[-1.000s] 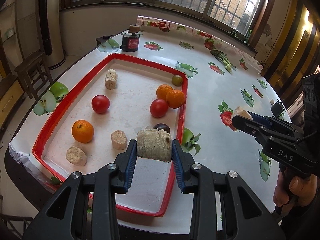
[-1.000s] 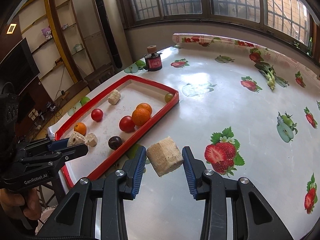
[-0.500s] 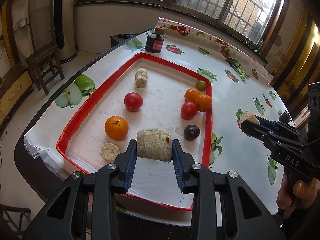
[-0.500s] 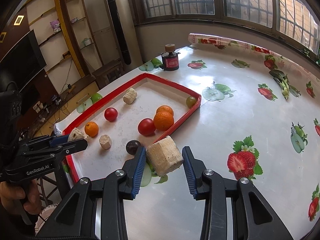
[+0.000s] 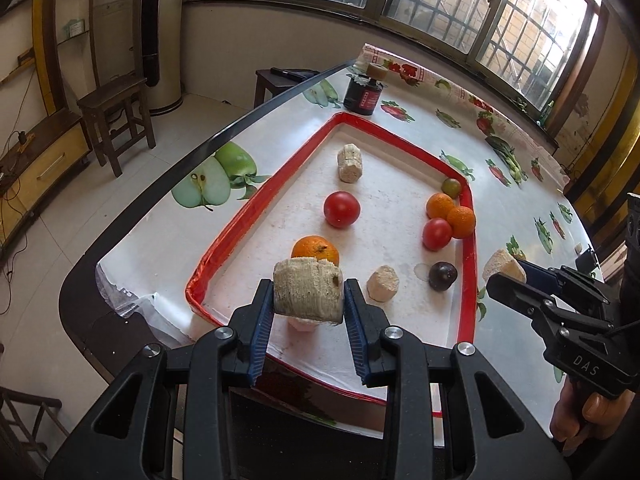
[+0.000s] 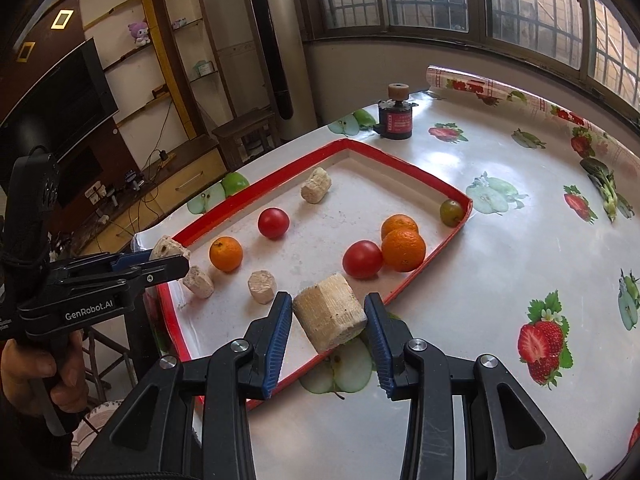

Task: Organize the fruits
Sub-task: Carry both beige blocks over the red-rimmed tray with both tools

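Note:
A red-rimmed tray (image 5: 256,208) (image 6: 420,174) holds several oranges (image 5: 316,251), tomatoes (image 5: 341,209), a dark plum (image 5: 443,276), a green fruit (image 5: 451,186) and beige sugarcane chunks (image 5: 350,163). My left gripper (image 5: 309,300) is shut on a beige chunk (image 5: 309,292) above the tray's near left corner. My right gripper (image 6: 328,316) is shut on another beige chunk (image 6: 329,313) above the tray's near right rim. Each gripper shows in the other view, the left one (image 6: 168,258) and the right one (image 5: 504,276).
A dark jar with a cork lid (image 5: 364,94) (image 6: 398,116) stands beyond the tray's far end. The table has a white fruit-print cloth (image 6: 520,240). Its left edge (image 5: 160,184) drops to the floor, where a wooden stool (image 5: 116,108) stands.
Both grippers have moved left over the tray while holding their chunks. The left gripper now hangs over the tray's near left corner, the right one over the near right rim.

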`<state>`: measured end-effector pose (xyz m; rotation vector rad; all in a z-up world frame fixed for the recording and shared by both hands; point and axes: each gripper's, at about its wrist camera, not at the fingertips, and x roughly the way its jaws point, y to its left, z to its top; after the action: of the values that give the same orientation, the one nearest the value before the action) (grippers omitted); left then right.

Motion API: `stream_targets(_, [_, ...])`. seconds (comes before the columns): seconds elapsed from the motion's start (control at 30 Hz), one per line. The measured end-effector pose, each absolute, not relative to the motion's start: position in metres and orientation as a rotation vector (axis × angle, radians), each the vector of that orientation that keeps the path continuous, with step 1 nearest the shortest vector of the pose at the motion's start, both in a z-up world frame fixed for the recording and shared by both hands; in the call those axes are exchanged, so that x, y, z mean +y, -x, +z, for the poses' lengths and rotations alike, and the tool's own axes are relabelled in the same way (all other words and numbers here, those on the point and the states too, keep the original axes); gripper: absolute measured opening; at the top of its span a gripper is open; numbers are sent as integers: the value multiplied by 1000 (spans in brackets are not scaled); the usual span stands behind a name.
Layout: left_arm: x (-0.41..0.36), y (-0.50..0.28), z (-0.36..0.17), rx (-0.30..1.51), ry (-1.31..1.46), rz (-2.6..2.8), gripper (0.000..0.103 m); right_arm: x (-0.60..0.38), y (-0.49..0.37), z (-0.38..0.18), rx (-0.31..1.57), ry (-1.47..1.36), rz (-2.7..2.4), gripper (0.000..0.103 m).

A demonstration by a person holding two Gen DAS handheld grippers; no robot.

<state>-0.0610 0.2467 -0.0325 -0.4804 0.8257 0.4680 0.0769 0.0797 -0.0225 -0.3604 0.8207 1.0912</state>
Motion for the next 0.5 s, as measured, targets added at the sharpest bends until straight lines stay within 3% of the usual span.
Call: stream_targets(0.5, [264,51,-45,848,488,487,32,107,-59,-45,860,409,1147,38])
